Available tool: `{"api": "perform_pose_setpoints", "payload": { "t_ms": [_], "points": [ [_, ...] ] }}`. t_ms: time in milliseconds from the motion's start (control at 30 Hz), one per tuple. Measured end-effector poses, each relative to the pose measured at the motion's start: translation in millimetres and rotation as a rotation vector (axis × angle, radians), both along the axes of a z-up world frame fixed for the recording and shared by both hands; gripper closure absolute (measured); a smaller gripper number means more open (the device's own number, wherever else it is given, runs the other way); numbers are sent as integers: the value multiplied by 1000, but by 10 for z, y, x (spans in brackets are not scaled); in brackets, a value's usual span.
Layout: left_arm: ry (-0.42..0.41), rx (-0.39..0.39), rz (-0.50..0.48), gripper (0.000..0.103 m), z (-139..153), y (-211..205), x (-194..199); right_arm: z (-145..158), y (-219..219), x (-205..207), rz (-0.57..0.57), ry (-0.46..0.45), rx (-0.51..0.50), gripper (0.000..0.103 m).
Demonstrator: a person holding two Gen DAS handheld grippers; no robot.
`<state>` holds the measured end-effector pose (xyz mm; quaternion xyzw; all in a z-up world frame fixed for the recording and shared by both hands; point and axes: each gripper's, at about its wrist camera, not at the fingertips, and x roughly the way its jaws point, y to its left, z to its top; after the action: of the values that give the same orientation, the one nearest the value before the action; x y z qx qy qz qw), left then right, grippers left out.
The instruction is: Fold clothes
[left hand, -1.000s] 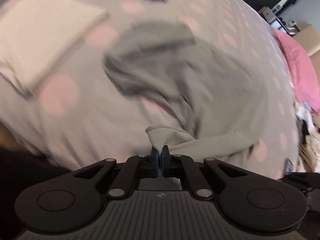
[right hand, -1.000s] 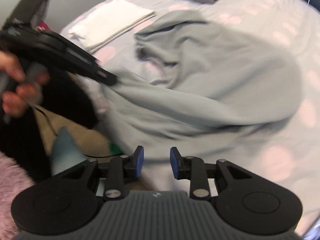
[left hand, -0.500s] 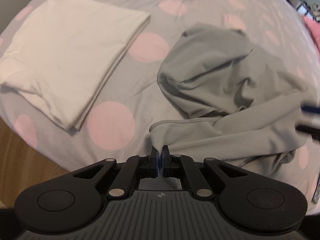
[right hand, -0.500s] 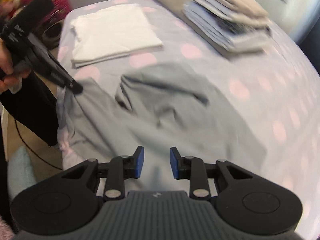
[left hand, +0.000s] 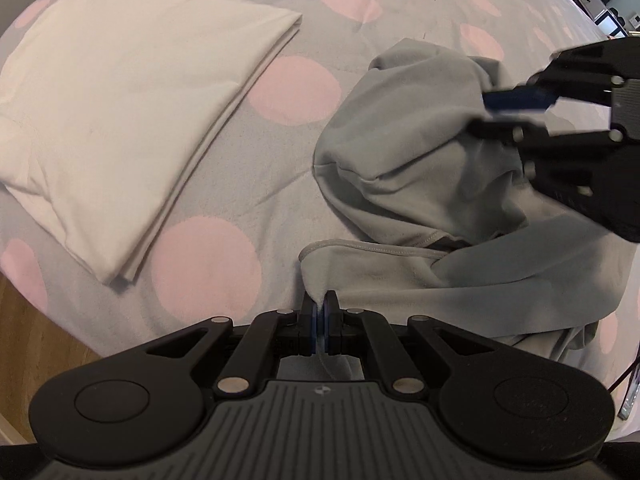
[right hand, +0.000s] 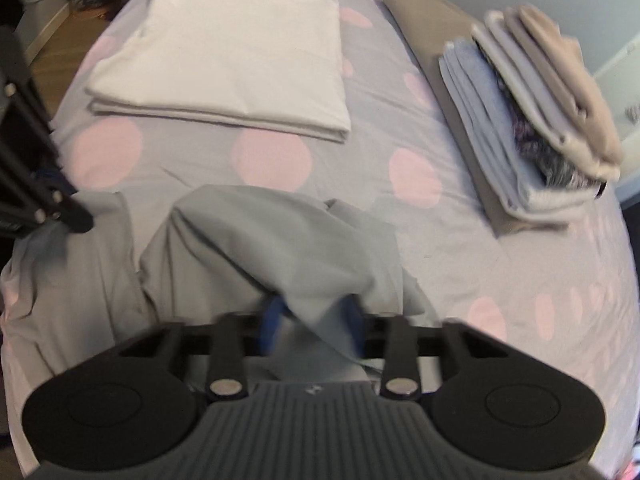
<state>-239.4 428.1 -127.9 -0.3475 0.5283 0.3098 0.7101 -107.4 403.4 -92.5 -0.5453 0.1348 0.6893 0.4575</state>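
Observation:
A crumpled grey garment (left hand: 400,140) lies on the bed near its front edge. My left gripper (left hand: 320,314) is shut on a hemmed corner of it, and cloth hangs down behind the pads. In the right wrist view that gripper (right hand: 80,222) shows at the left edge, holding the same corner. My right gripper (left hand: 486,114) reaches in from the right over the garment's raised middle. In its own view, the right gripper (right hand: 315,318) has a fold of the grey garment (right hand: 260,240) between its blurred blue pads. Its jaws are closing and a gap still shows.
The bedspread (left hand: 280,168) is grey with pink dots. A folded white sheet (left hand: 132,100) (right hand: 240,52) lies beyond the garment. A stack of folded clothes (right hand: 540,112) sits at the far right. Wooden floor (left hand: 36,320) shows past the bed's left edge.
My right gripper swung across and rolled, coming in over the garment with a fold now between its pads. The left gripper kept its grip and sank a little early on.

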Motion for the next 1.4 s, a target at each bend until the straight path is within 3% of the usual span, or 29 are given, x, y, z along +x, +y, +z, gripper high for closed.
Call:
{"api": "perform_pose_setpoints", "payload": {
  "t_ms": [100,200,400,567,833,967,1033,1133,1233,1400],
  "points": [
    [-13,45,-6,102,70,-18,14,43,0,52,-52,19,33,99],
    [-43,86,12,102,179,-10,-11,209,-93,148,-133,4,99,100],
    [-106,186,26,102,532,-38,-8,846,-591,608,-329,-69,243,100],
    [-185,316,-4,102,1120,-82,90,1466,-1223,1085,-526,-138,351,101],
    [-326,576,-120,102,2430,-304,491,2375,-2406,1525,-769,-200,520,101],
    [-316,611,-233,102,2630,-458,741,2616,-2891,1664,-862,-169,562,101],
    [-295,601,-299,102,2596,-532,867,2541,-3046,1708,-889,-144,533,101],
    [-261,530,-371,102,2223,-604,1009,2201,-3174,1771,-917,-112,451,101],
    [-197,472,-440,102,1772,-670,1103,1647,-3239,1854,-956,-71,343,101],
    [-58,310,-502,102,1040,-661,1045,745,-3290,1859,-998,10,123,101]
  ]
}}
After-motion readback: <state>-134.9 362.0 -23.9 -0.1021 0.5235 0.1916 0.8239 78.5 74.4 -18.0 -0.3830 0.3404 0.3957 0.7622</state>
